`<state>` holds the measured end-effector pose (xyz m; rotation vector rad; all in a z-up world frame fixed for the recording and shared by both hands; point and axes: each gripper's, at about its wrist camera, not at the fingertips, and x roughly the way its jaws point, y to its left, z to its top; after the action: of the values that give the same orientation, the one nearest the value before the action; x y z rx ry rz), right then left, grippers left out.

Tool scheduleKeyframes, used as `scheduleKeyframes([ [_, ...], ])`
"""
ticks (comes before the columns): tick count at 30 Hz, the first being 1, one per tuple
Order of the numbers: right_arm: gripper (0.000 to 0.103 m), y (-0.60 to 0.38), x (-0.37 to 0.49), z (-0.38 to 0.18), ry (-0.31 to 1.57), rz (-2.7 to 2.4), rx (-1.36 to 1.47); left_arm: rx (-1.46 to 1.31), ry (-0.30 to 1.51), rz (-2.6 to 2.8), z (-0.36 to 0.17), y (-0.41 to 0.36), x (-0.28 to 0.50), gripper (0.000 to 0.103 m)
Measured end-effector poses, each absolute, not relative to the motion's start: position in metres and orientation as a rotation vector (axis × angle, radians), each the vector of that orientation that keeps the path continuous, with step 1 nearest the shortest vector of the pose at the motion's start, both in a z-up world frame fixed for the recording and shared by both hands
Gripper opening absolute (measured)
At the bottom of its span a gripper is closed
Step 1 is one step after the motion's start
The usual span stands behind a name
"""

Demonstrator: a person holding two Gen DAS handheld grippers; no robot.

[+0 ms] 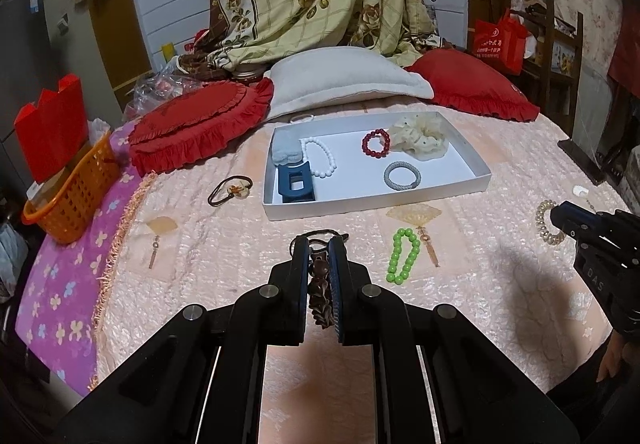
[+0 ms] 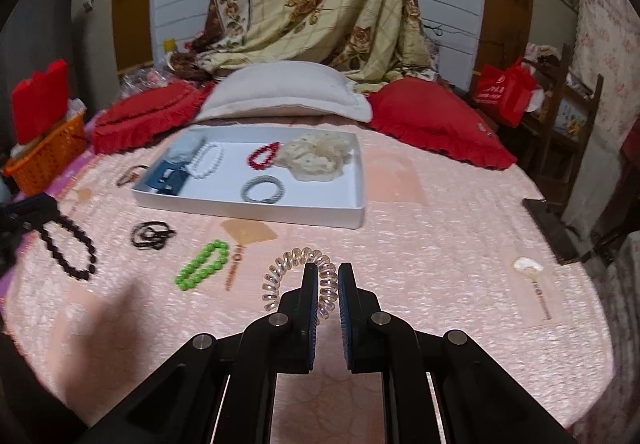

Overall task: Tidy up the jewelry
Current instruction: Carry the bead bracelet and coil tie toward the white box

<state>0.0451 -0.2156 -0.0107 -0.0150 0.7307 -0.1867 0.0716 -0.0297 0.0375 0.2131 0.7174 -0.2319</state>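
My left gripper (image 1: 319,243) is shut on a dark brown bead bracelet (image 1: 320,294), which hangs in a loop (image 2: 70,250) below the left gripper (image 2: 42,212) in the right wrist view. My right gripper (image 2: 328,269) is shut on a clear spiral hair tie (image 2: 294,262), just above the bed; the right gripper (image 1: 557,213) and the tie (image 1: 545,222) show at the right edge of the left wrist view. A white tray (image 1: 376,201) further back holds a blue hair claw (image 1: 295,184), white bracelet (image 1: 320,158), red bracelet (image 1: 376,142), grey tie (image 1: 403,175) and cream scrunchie (image 1: 420,134).
Loose on the pink bedspread lie a green bead bracelet (image 1: 402,255), black hair ties (image 2: 152,234), a brown tie with a charm (image 1: 230,189) and a white shell piece (image 2: 527,266). Red pillows (image 1: 200,124) and a white pillow (image 1: 344,78) lie behind the tray. An orange basket (image 1: 74,200) stands left.
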Motion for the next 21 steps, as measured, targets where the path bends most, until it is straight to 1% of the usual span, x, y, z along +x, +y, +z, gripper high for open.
scheduleKeyframes([
  [14, 0.009, -0.231, 0.063, -0.018, 0.792, -0.271, -0.074, 0.224, 0.729, -0.250, 0.041, -0.034, 0.088, 0.009],
  [21, 0.009, -0.241, 0.076, -0.019, 0.794, -0.258, -0.061, 0.168, 0.760, -0.291, 0.050, -0.034, 0.114, 0.009],
])
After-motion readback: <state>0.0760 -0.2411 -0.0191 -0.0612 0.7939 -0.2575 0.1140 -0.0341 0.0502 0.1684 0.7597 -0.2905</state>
